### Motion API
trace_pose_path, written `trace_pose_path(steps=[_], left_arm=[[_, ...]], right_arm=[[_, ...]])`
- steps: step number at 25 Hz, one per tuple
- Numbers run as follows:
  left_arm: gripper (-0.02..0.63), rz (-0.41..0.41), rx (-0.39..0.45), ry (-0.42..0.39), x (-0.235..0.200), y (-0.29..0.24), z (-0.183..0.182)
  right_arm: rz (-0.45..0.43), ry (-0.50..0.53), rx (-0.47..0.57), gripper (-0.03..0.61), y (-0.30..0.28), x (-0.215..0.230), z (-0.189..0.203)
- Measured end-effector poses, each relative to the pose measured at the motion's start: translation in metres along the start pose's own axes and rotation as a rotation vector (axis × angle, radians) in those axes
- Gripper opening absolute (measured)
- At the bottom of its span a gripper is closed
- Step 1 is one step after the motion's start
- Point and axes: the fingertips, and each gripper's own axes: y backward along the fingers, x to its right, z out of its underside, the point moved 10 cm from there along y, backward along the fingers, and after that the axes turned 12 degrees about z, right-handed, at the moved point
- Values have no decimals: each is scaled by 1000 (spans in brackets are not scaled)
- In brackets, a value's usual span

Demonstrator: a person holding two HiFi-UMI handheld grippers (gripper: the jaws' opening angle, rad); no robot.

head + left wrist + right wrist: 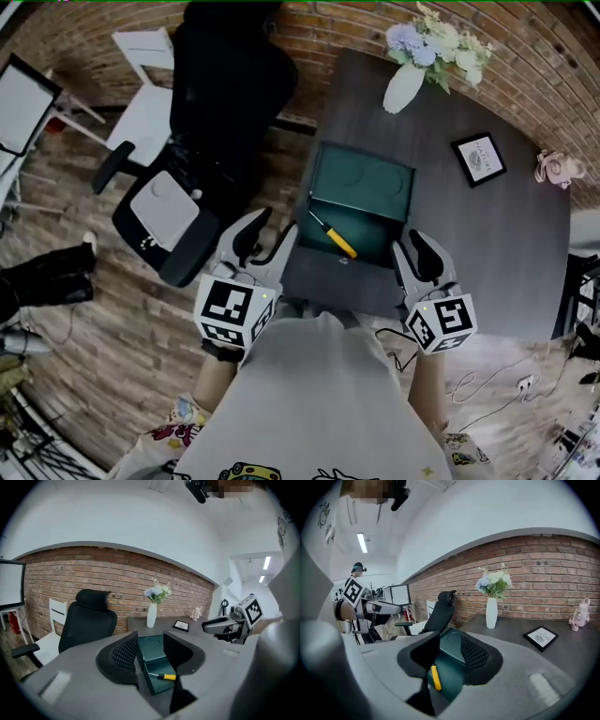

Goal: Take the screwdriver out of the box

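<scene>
Screwdriver [334, 234] with a yellow handle lay aslant on the floor of the open dark green box [370, 236], its thin shaft pointing toward the box's left wall and its handle toward the front edge; the box sat on the dark table [487, 253] with its lid tipped back, away from the person; the left gripper [270, 234] hovered at the box's near left corner with its jaws apart and nothing between them, touching neither box nor tool; the right gripper [412, 251] hung at the near right corner, jaws likewise spread and empty; farther back on the table stood a white vase [405, 86] of pale flowers, a small framed picture [479, 157] lay to its right, and a little figurine [555, 169] sat near the right edge; a black office chair [216, 112] stood on the wooden floor beside the table's left side.
</scene>
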Motion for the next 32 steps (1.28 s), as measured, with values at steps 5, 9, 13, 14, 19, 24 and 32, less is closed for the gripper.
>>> trace_pose_path(steps=[5, 9, 13, 14, 19, 24, 32], left_arm=[[172, 43, -14, -7, -1, -8, 3], [172, 54, -22, 8, -2, -13, 8], [167, 44, -34, 18, -4, -16, 11], [166, 41, -35, 24, -4, -17, 12], [166, 31, -51, 47, -7, -25, 18], [164, 22, -63, 61, -9, -31, 22], [155, -4, -74, 80, -14, -30, 30]], right_arm=[[30, -3, -19, 139, 6, -1, 6], [28, 3, -31, 139, 4, -3, 8], [7, 10, -42, 140, -3, -4, 7], [0, 13, -46, 139, -6, -4, 7], [-48, 45, -69, 140, -19, -8, 5], [-98, 75, -93, 140, -35, -14, 5], [-171, 100, -145, 140, -58, -25, 14]])
